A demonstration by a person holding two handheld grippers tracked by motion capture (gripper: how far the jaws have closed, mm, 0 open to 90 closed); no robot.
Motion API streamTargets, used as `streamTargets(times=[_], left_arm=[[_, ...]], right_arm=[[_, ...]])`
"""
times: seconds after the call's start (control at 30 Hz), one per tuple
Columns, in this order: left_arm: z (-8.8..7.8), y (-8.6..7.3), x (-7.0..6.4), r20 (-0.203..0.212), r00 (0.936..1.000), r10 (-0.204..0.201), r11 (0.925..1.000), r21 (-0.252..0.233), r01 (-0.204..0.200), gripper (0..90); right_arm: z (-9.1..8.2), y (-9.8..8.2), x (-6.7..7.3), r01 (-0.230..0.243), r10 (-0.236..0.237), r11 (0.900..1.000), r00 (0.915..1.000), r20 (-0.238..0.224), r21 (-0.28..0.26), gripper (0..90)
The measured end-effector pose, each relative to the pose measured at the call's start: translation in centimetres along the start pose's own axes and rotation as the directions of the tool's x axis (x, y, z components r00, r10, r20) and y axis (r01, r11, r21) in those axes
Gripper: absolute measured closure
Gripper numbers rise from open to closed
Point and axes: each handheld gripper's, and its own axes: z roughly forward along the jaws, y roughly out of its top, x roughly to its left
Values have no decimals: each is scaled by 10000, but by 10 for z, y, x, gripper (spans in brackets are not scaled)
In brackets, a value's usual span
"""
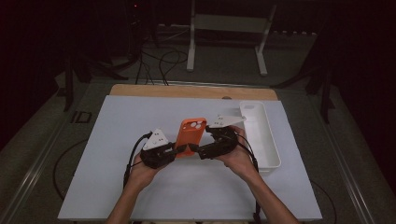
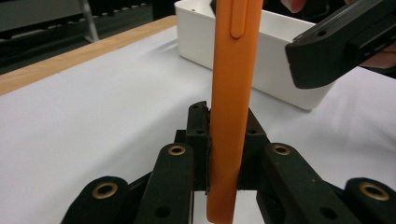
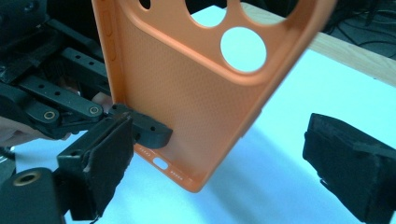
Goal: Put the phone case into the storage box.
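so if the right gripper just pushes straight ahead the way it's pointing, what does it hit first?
Probably the orange phone case. It stands on edge between the open jaws of the right gripper, clamped by the left gripper. Past the case the left gripper comes next, though depth is hard to judge.

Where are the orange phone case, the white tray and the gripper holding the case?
orange phone case (image 1: 191,135): high view, middle of its back.
white tray (image 1: 272,142): high view, its right rim.
left gripper (image 2: 224,154): left gripper view, between its fingertips, which clamp the case's edge.
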Motion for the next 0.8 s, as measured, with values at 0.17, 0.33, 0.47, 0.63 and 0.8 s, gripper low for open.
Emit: streamTargets(times=[0.17,0.33,0.47,0.63,0.8], left_arm=[[1,1,1,-383,9993,-57,10000,24,58,801],[2,1,0,-669,9977,-96,9999,44,99,801],[4,2,-2,-924,9957,-119,9999,34,123,801],[7,2,-4,-1300,9914,-147,9999,31,153,801],[10,2,-6,-1629,9863,-260,9997,-15,261,801]], right_arm=[[-1,-1,-1,-152,155,9997,9998,131,-214,85],[-2,-1,-1,-276,289,9988,9991,309,-402,85],[-4,0,0,-255,287,9980,9981,545,-576,85],[-5,0,-1,-438,489,9962,9965,677,-752,85],[-5,1,-1,-580,648,9939,9953,715,-935,85]])
